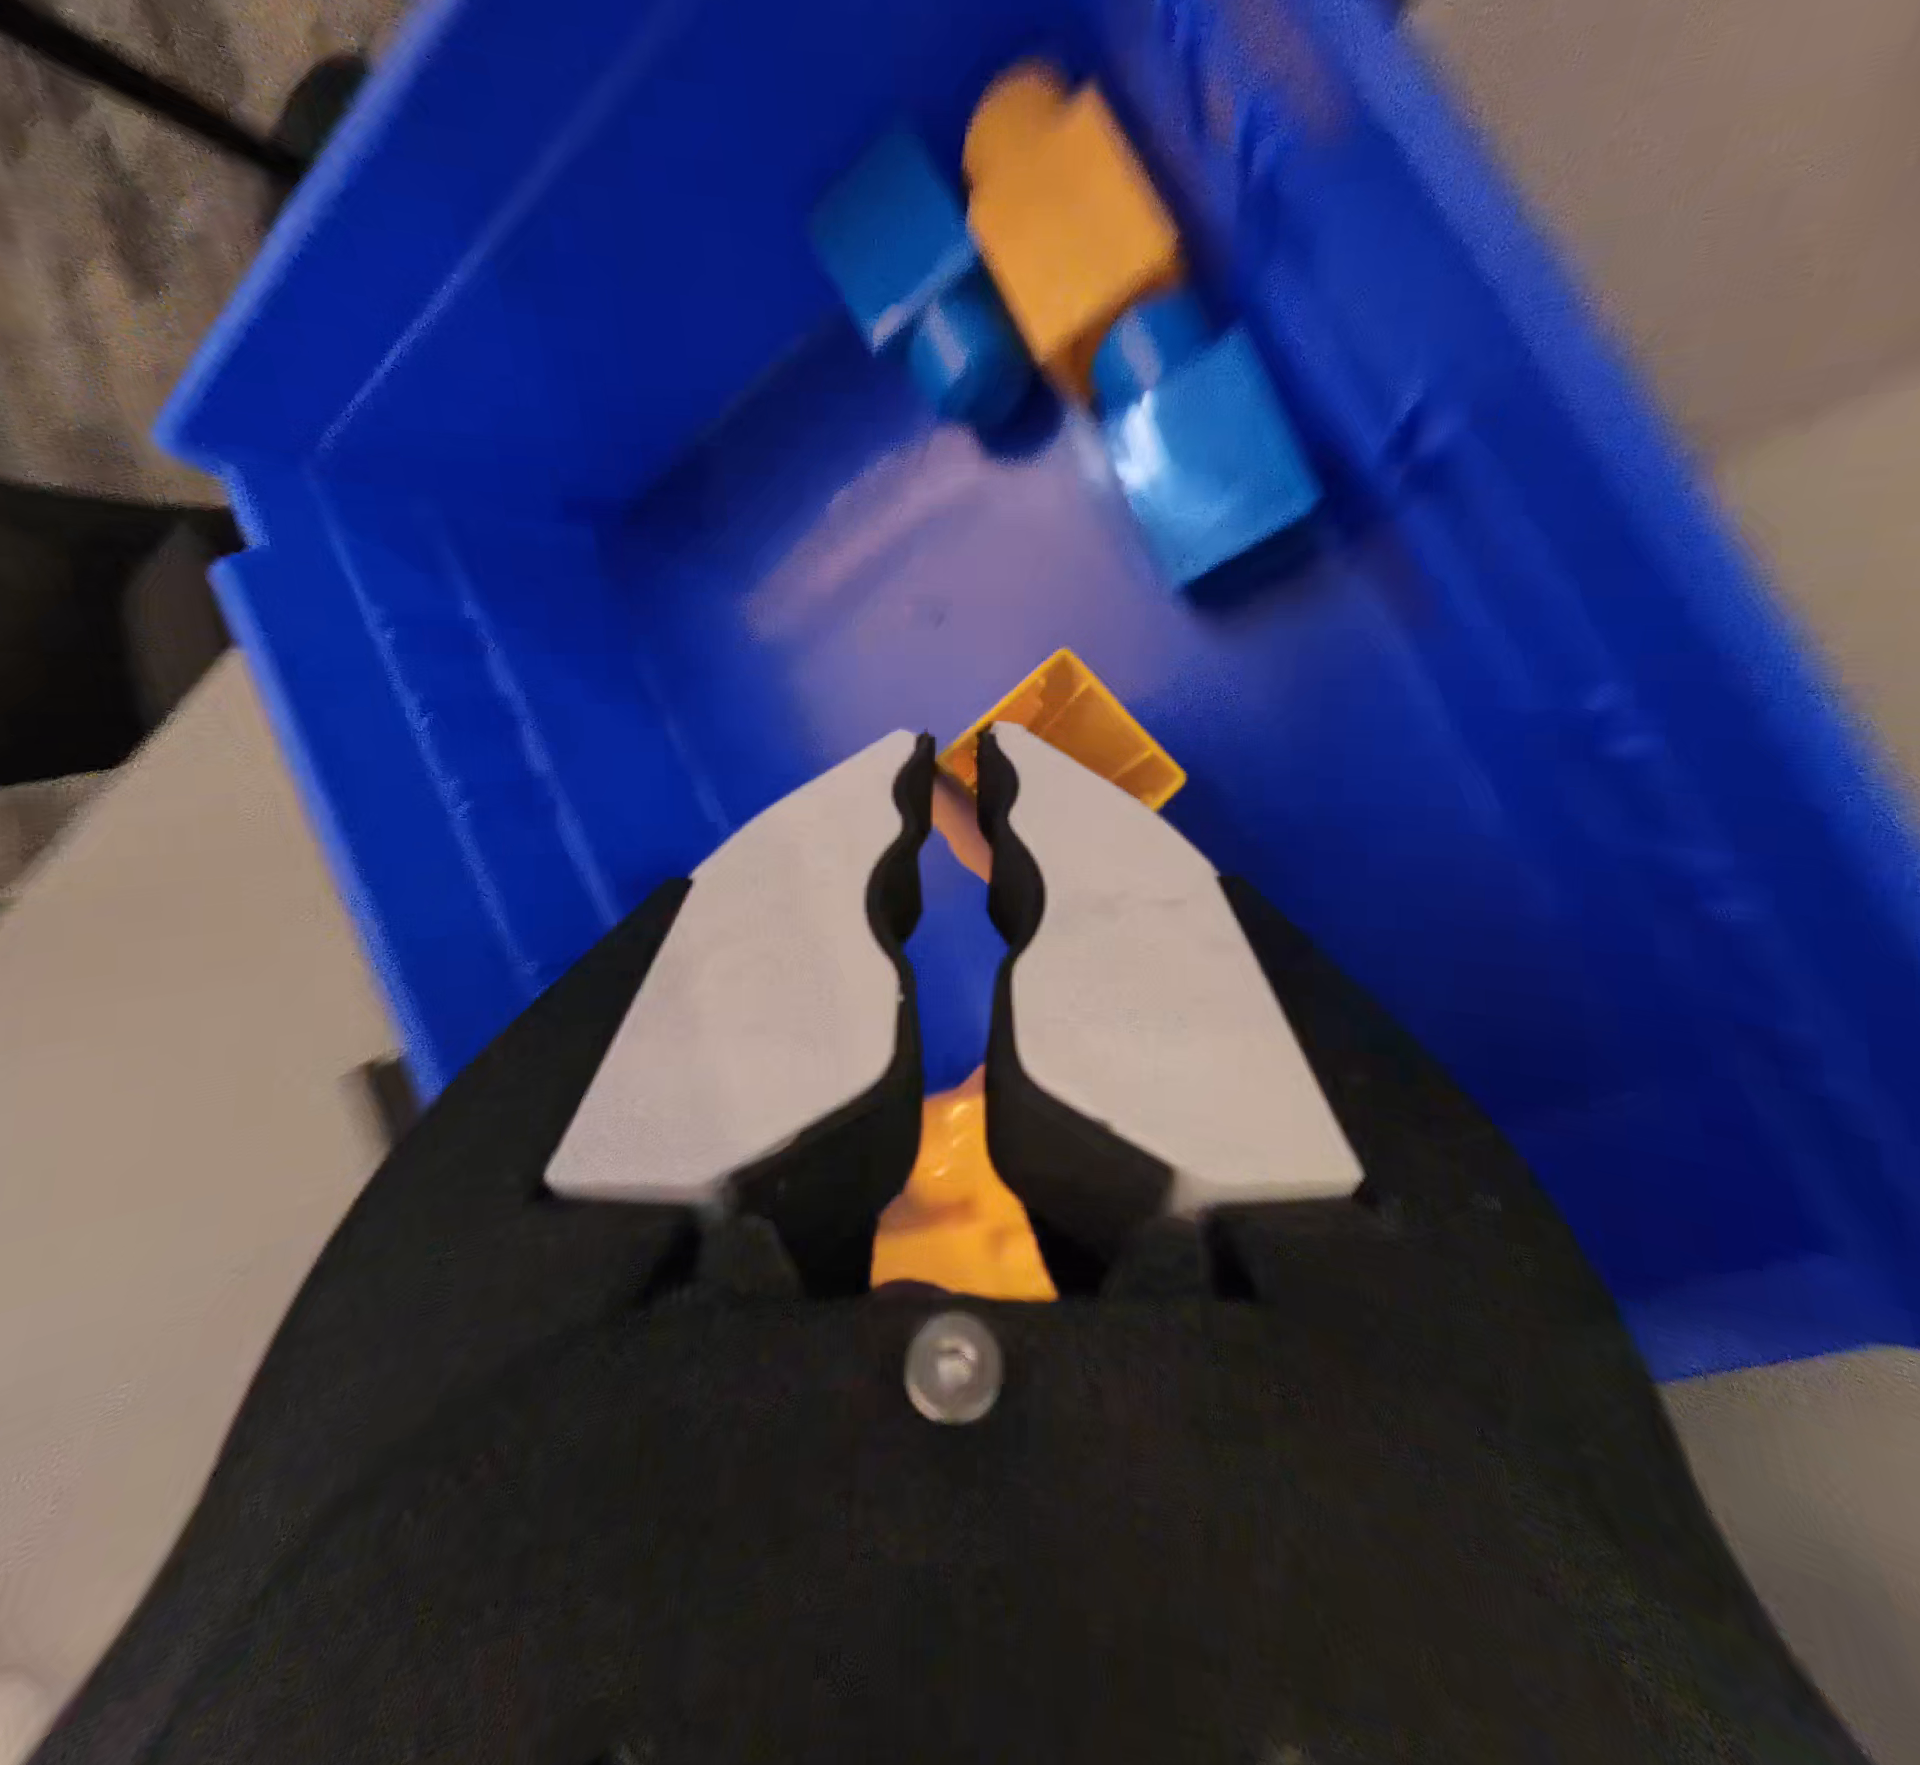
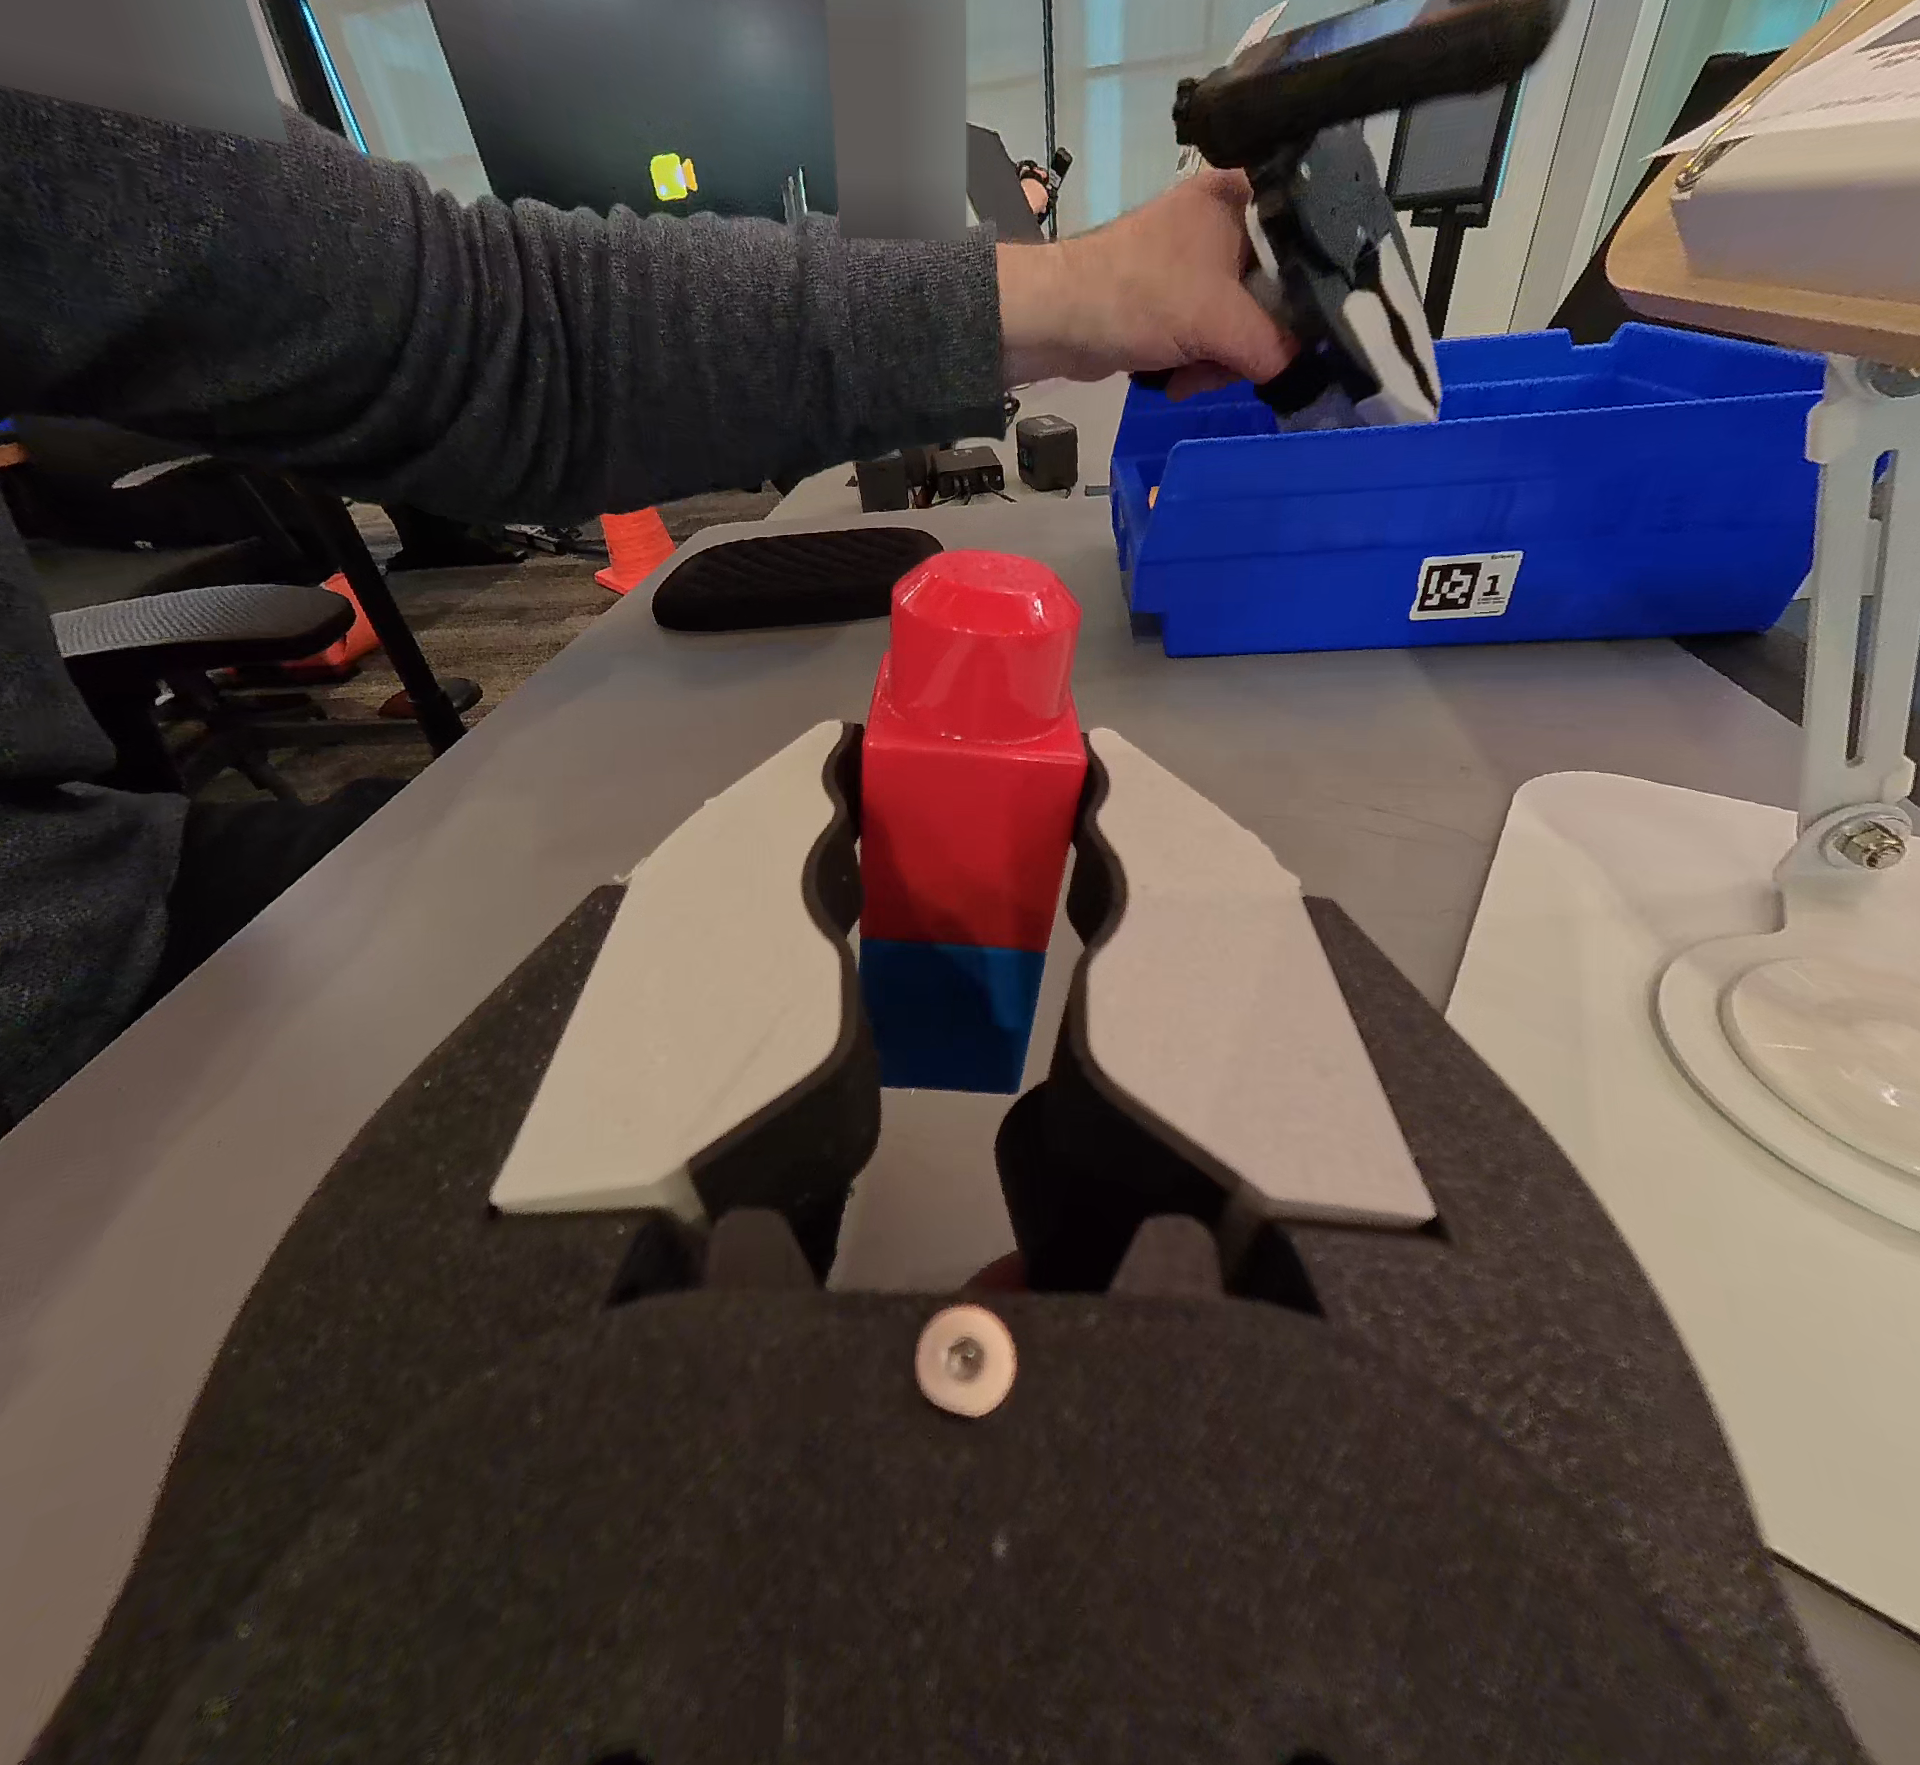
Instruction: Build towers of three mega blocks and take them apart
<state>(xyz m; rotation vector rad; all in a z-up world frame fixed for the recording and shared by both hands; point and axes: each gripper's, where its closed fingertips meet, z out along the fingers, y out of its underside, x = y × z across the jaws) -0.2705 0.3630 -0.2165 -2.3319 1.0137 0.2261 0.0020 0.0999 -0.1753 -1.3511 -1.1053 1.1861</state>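
Left gripper (image 1: 958, 759) pinches a yellow block (image 1: 1081, 733) by its thin wall, over the blue bin (image 1: 499, 427). Right gripper (image 2: 971, 842) clamps the red block (image 2: 971, 780) seated on a blue block (image 2: 951, 1014). Carry the yellow one slowly; that edge grip looks slip-prone.

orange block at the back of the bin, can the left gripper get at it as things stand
Probably not yet. The left gripper hangs over the open blue bin, with a free path to the orange block, but its jaws are already shut on a yellow block.
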